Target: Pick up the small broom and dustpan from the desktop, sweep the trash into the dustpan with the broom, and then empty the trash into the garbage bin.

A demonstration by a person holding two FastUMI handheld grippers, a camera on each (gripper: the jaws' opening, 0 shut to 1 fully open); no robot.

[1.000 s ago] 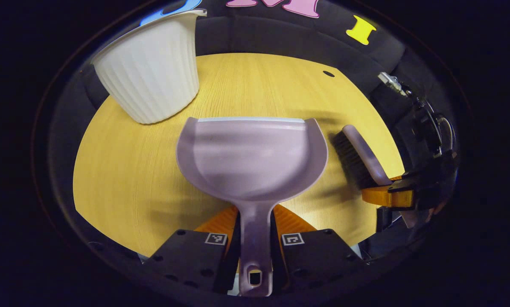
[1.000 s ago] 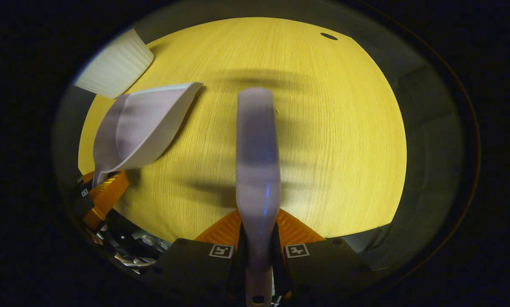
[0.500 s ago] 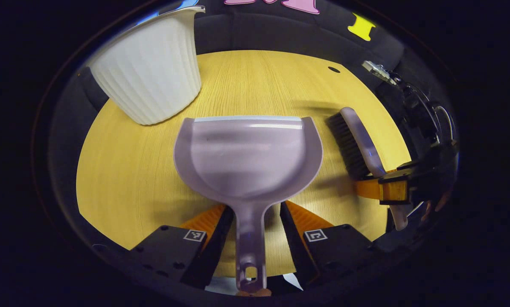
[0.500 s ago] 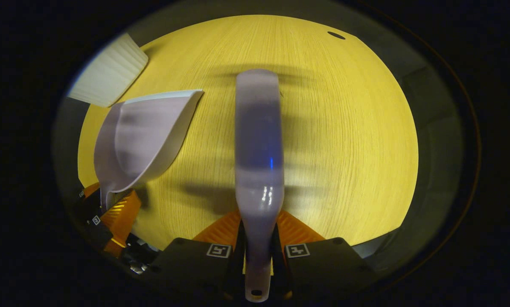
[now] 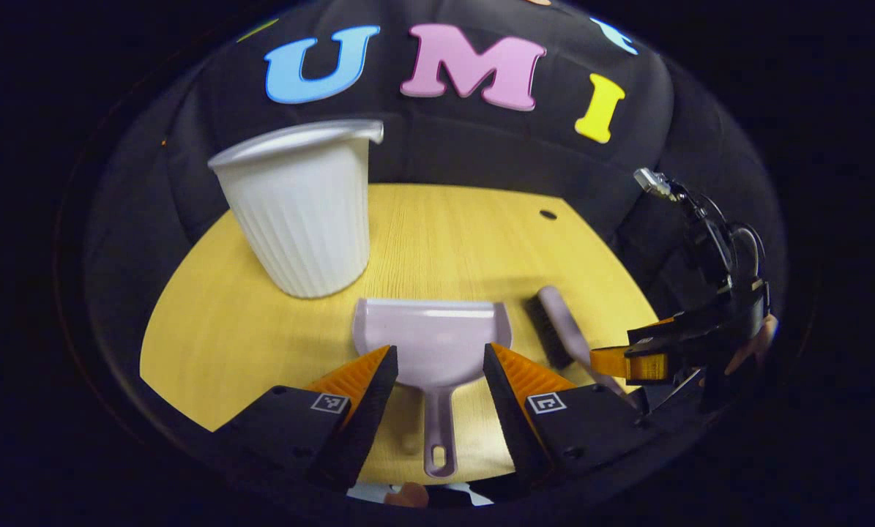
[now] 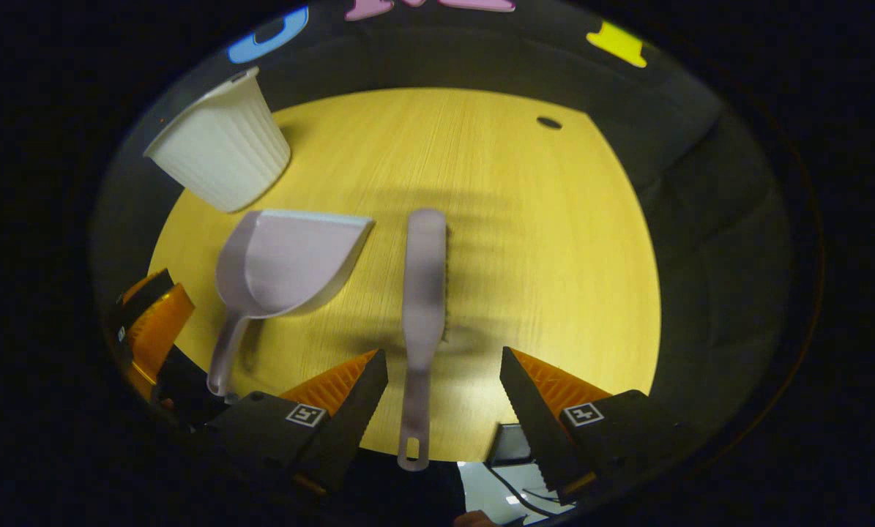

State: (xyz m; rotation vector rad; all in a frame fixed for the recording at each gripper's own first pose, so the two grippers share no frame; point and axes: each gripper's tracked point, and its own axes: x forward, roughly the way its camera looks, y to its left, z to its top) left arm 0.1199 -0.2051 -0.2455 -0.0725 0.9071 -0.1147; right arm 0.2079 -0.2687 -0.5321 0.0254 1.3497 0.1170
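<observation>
Jaws of both grippers apart (dustpan, broom flat on desktop)

Dim booth, warm light from above. Yellow wood-grain tabletop is the brightest area, fading twd its edges. Soft streaky shadows beside the lilac plastic brush and under the lilac plastic dustpan. Strong fisheye bending at the rims; ribbed white plastic bin looks tilted. Focus fairly sharp, no glare.
</observation>
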